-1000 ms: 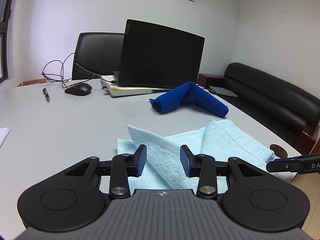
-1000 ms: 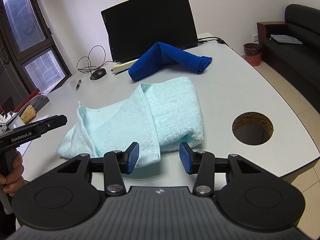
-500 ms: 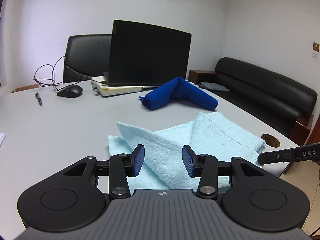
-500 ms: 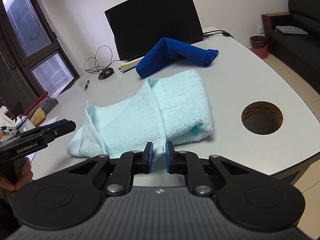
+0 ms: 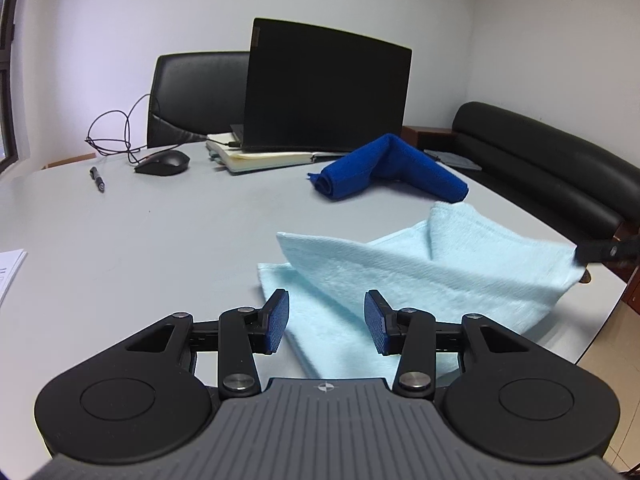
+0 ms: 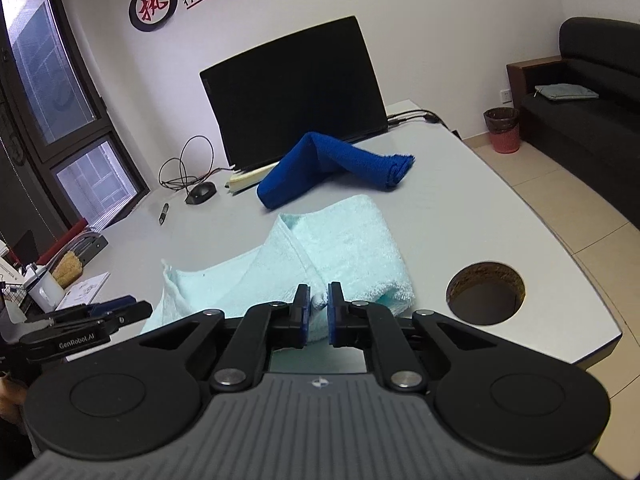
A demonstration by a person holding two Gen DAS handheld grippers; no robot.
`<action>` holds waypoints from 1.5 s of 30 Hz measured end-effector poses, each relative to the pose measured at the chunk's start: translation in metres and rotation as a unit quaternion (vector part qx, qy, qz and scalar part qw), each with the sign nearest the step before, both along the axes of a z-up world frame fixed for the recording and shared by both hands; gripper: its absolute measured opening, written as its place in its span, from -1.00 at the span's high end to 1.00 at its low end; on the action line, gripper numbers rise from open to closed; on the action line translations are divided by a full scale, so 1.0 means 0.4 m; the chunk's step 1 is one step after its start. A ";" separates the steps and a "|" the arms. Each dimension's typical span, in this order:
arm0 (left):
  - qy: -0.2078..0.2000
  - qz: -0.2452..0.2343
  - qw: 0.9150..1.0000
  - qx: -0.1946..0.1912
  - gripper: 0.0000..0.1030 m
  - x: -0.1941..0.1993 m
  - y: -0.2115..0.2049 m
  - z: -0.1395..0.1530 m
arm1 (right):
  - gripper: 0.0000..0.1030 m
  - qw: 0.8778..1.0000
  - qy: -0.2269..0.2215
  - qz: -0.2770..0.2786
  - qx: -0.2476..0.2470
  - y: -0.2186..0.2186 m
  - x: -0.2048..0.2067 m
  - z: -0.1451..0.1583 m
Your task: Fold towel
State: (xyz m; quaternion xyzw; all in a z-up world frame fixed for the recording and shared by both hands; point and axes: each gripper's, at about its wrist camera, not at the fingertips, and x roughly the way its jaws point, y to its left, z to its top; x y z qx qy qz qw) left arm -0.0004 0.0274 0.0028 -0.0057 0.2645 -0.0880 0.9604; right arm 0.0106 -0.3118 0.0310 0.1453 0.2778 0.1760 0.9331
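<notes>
A light blue towel (image 5: 420, 276) lies loosely folded on the grey table (image 5: 160, 232). My left gripper (image 5: 326, 322) is open, its blue pads either side of the towel's near corner, touching nothing. My right gripper (image 6: 318, 314) is shut on the towel's (image 6: 340, 248) near edge and lifts it a little. In the left wrist view the right gripper (image 5: 608, 250) shows at the towel's raised right corner. The left gripper (image 6: 92, 320) shows at the left of the right wrist view.
A rolled dark blue towel (image 5: 384, 168) lies behind the light one. A laptop (image 5: 324, 88) on a notebook, a mouse (image 5: 162, 162), a pen (image 5: 98, 180) and cables sit farther back. A round cable hole (image 6: 486, 292) is near the table's right edge. A black sofa (image 5: 552, 160) stands right.
My right gripper closed on the towel's near edge and has raised it. The left gripper stayed open and shifted slightly left of the towel.
</notes>
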 end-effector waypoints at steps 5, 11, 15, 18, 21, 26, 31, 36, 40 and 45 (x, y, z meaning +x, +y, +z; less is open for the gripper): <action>0.006 0.011 1.000 0.004 0.12 0.024 0.001 -0.011 | 0.83 1.000 -0.020 -0.018 -0.016 -0.025 0.021 0.029; 0.011 0.022 1.000 0.011 0.12 0.063 0.005 -0.019 | 0.83 0.999 -0.021 -0.037 -0.029 -0.049 0.055 0.027; 0.016 0.027 0.999 0.011 0.12 0.085 0.008 -0.023 | 0.83 0.998 -0.015 -0.054 -0.039 -0.059 0.079 0.011; 0.021 0.029 0.999 0.008 0.12 0.101 0.012 -0.028 | 0.83 0.997 -0.008 -0.057 -0.049 -0.062 0.094 0.002; 0.027 0.030 0.999 0.001 0.12 0.119 0.019 -0.033 | 0.81 0.997 -0.002 -0.052 -0.055 -0.061 0.108 -0.004; 0.033 0.034 0.999 -0.006 0.12 0.139 0.026 -0.037 | 0.76 0.997 -0.006 -0.049 -0.062 -0.054 0.119 -0.001; 0.033 0.029 0.999 -0.018 0.27 0.145 0.029 -0.038 | 0.76 0.996 -0.009 -0.052 -0.068 -0.052 0.125 0.007; 0.026 0.028 0.999 -0.023 0.44 0.140 0.027 -0.033 | 0.72 0.995 -0.018 -0.058 -0.076 -0.052 0.128 0.022; 0.021 0.017 0.999 -0.021 0.50 0.132 0.018 -0.029 | 0.66 0.995 -0.024 -0.049 -0.084 -0.044 0.136 0.036; 0.024 0.013 0.999 -0.017 0.50 0.134 0.013 -0.035 | 0.65 0.996 -0.026 -0.014 -0.090 -0.014 0.154 0.048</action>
